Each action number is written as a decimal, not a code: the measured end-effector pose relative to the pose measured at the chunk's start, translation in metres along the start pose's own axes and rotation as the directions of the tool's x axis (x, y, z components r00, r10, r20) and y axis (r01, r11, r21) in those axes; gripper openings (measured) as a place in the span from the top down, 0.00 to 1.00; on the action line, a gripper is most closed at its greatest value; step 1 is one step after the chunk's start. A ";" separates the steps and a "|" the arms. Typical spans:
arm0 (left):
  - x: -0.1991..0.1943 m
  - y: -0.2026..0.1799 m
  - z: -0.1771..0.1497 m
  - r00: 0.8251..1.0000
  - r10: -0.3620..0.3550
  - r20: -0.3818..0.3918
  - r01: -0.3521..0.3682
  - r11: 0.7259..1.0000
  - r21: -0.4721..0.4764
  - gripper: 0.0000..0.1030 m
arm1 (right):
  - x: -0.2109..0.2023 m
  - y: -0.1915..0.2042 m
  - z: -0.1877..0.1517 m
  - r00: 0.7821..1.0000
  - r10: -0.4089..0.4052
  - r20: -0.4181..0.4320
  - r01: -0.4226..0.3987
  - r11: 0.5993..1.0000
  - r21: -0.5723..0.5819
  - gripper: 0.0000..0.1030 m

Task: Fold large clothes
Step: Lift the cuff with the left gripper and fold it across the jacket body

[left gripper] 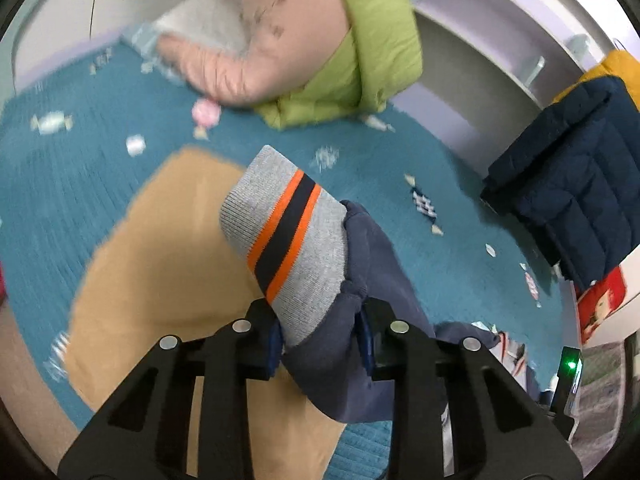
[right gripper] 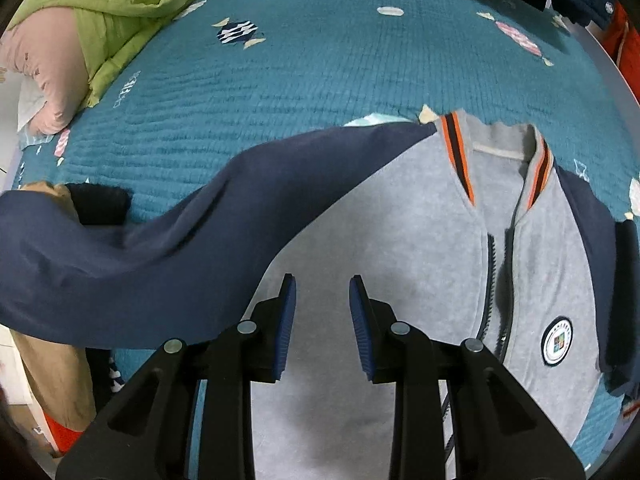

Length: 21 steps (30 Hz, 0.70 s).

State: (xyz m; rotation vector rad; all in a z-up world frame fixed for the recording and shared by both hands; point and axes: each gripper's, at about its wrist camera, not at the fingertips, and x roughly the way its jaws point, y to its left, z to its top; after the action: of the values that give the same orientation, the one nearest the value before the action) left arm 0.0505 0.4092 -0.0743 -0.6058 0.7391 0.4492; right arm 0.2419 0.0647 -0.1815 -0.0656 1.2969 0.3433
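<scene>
Black tongs with blue pads fill the lower edge of both wrist views. In the left wrist view the left tongs [left gripper: 320, 334] are clenched on the sleeve [left gripper: 360, 320] of the jacket, at the seam where navy cloth meets a grey ribbed cuff [left gripper: 286, 240] banded in orange and dark navy; the cuff is lifted and sticks out beyond the pads. Below it a tan garment [left gripper: 160, 248] is spread on the teal bedspread [left gripper: 80, 184], which is patterned with small candy shapes. Farther off a pink padded garment [left gripper: 256, 40] and a lime-green one [left gripper: 360, 64] are heaped together, and a dark navy quilted coat [left gripper: 568, 184] is seen at the right edge of the bed.

In the right wrist view the right tongs [right gripper: 322, 320] are held over the grey front of the jacket [right gripper: 400, 216], pointing steeply down, the pads set part-way apart with nothing gripped between them; whether the tips touch the cloth cannot be told. The jacket is laid flat on the bedspread [right gripper: 320, 60], face up, collar away from the camera, its zip partly undone and a round badge [right gripper: 557, 341] on the chest. Its navy sleeve [right gripper: 160, 240] is drawn out leftward, raised off the bed, and crosses in front of the tan garment [right gripper: 52, 376]
</scene>
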 end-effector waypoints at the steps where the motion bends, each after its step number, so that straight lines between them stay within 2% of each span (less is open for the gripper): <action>1: -0.009 -0.003 0.006 0.999 -0.007 0.034 0.007 1.000 0.007 0.71 | 0.001 0.000 0.002 1.000 0.008 0.000 -0.008 1.000 -0.001 0.74; 2: -0.016 -0.006 0.014 0.997 -0.023 0.071 0.022 1.000 0.018 0.71 | 0.002 0.001 0.003 1.000 0.012 0.000 -0.012 1.000 -0.002 0.74; 4: -0.021 -0.011 0.030 0.995 -0.001 0.104 -0.004 0.999 0.042 0.71 | 0.008 0.004 0.008 1.000 0.021 0.009 -0.021 1.000 -0.007 0.75; 6: -0.022 -0.013 0.046 0.994 -0.005 0.113 0.001 0.999 0.034 0.71 | 0.020 0.009 0.014 1.000 0.030 -0.002 -0.030 0.999 -0.012 0.78; 9: -0.022 -0.018 0.066 0.991 -0.011 0.130 0.005 0.999 0.043 0.71 | 0.049 0.016 0.023 0.995 0.090 -0.045 -0.090 0.996 0.003 0.80; 11: -0.012 -0.025 0.073 0.995 -0.018 0.098 0.013 0.998 0.054 0.71 | 0.077 0.020 0.026 0.992 0.081 -0.096 -0.079 0.997 0.018 0.80; 13: 0.001 -0.029 0.071 0.998 -0.012 0.057 0.009 0.998 0.061 0.71 | 0.091 0.020 0.028 0.993 0.071 -0.093 -0.068 0.997 0.035 0.80; 16: 0.015 -0.043 0.063 0.993 0.093 0.075 -0.102 0.987 0.121 0.71 | 0.087 0.020 0.032 0.991 0.081 -0.110 -0.080 0.997 0.015 0.80; 19: 0.018 -0.053 0.059 0.995 0.078 0.059 -0.084 0.991 0.105 0.71 | 0.083 0.008 0.033 0.982 0.150 -0.114 -0.144 0.988 0.060 0.80; 21: 0.012 -0.071 0.055 0.994 0.084 0.068 -0.093 0.985 0.147 0.71 | 0.072 0.004 0.032 0.980 0.172 -0.096 -0.166 0.984 0.068 0.80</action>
State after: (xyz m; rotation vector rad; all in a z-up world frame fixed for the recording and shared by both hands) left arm 0.1258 0.3948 -0.0265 -0.4176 0.7361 0.4875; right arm 0.2865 0.0918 -0.2411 0.0793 1.4162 0.4509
